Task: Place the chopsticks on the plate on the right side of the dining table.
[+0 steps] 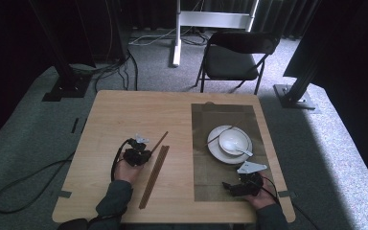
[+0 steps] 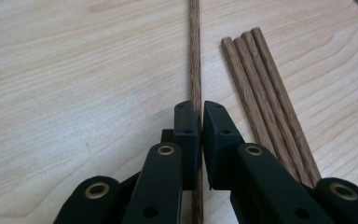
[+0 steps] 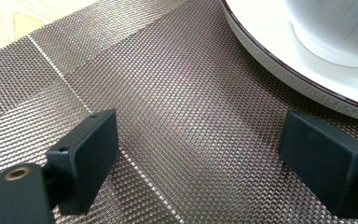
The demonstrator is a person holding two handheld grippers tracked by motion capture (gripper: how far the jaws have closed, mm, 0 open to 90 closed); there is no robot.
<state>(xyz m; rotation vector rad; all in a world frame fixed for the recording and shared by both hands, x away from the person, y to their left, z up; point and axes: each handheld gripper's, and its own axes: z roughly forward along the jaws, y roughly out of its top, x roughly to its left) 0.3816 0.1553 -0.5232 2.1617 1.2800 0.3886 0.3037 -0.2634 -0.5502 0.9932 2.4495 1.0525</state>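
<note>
Left gripper: the left gripper [image 2: 199, 122] is seen at lower centre of its own view, jaws drawn narrow and clamped on a single chopstick [image 2: 195, 60]; in the high view it [image 1: 141, 149] sits left of centre on the table [image 1: 120, 115].
Held chopstick: in the left gripper view it runs from the top edge straight down between the pads and out at the bottom; in the high view it [image 1: 160, 142] is a thin slanted line just above the loose bundle.
Loose chopsticks: three loose chopsticks [image 2: 265, 102] are shown side by side, right of the jaws; the high view renders them [image 1: 154, 176] as one dark strip, individual sticks not separable.
Right gripper: the right gripper [image 3: 200, 158] is shown with jaws wide apart and nothing between them, over the woven placemat [image 3: 168, 102]; in the high view it [image 1: 234, 186] lies at lower right.
Surroundings: a plate [image 1: 215, 149] with a bowl [image 1: 234, 141] and a white spoon [image 1: 242, 151] is set on the placemat, near the right gripper; a chair [image 1: 232, 60] stands beyond the table.
Cut off: in the right gripper view the plate's rim [image 3: 279, 60] and the bowl [image 3: 335, 28] are cropped by the upper right corner.
Hard to make out: whether the held chopstick is touching the table cannot be told.
</note>
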